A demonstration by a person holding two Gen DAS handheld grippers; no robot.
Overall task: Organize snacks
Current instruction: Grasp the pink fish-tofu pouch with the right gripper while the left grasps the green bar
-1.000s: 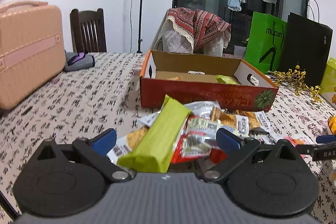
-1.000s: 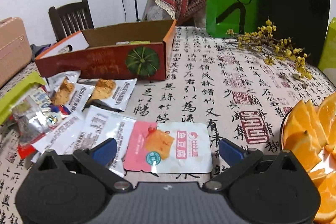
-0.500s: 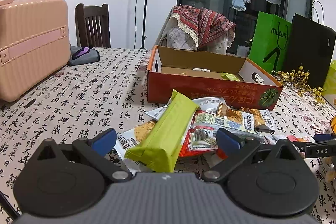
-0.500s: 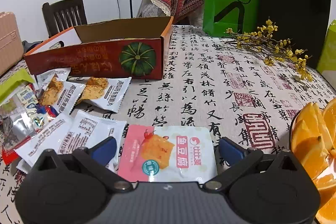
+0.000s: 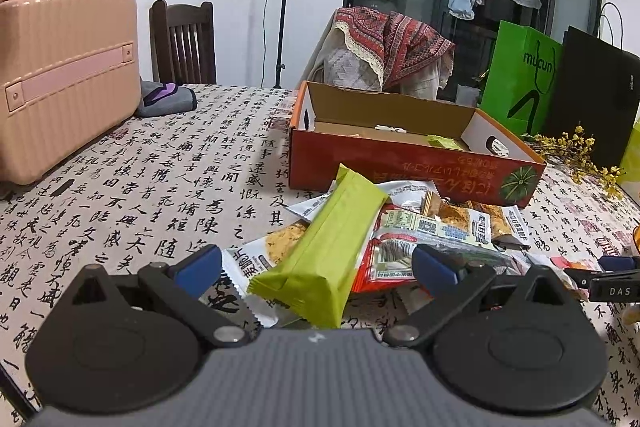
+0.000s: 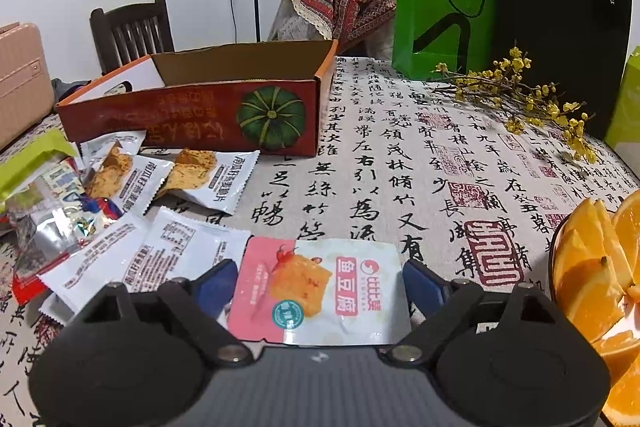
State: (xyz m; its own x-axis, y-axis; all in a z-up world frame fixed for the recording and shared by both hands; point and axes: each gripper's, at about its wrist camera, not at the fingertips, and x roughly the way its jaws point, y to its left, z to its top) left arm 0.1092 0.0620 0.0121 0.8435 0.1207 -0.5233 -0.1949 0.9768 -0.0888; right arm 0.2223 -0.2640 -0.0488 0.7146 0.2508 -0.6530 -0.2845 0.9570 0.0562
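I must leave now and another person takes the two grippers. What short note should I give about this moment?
Left gripper: open, around the green bar, not pressing it.
Right gripper: jaws closing around the pink-and-white packet, which lies flat on the table; pads not yet on it.
Orange box: open, behind the snack pile; a few items are already inside.
Left to do: grip both, place them in the box, then the rest of the pile. Mind the orange slices at the right.
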